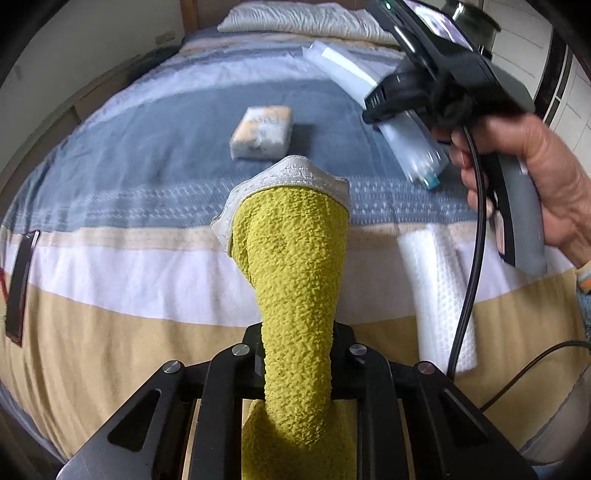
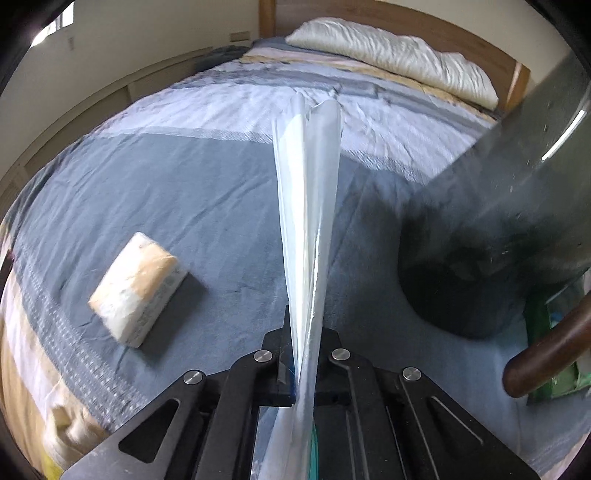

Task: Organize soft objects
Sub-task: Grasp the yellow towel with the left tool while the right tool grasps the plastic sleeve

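The yellow-green cloth (image 1: 295, 280), nubbly with a white stitched hem at its far end, sticks forward from the left gripper (image 1: 297, 354), whose jaws are closed tight on its bunched middle so that it stands clear above the bedspread (image 1: 122, 284). Only the left wrist view shows this cloth, and only it shows the white waffle-textured towel (image 1: 436, 295) lying on the pale band of the bedspread, the person's right hand (image 1: 535, 173) and the right gripper seen from outside. The right wrist view alone shows a dark blurred mass (image 2: 461, 280) at its right edge and a brown wooden post (image 2: 546, 339) beside something green. Both views show one wrapped tissue pack (image 1: 262, 131) (image 2: 138, 288) lying on the grey-blue stripe, well apart from the cloth, and one cream pillow (image 1: 303, 18) (image 2: 391, 55) at the headboard. There is one clear plastic bag (image 1: 369, 96) (image 2: 308, 206), pinched in the right gripper (image 2: 304, 365), its jaws nearly shut on the thin folded film, which stands up ahead of them; from the left view it hangs out both sides of that gripper. That makes two cloths, one pack, one bag and two grippers, each holding something.
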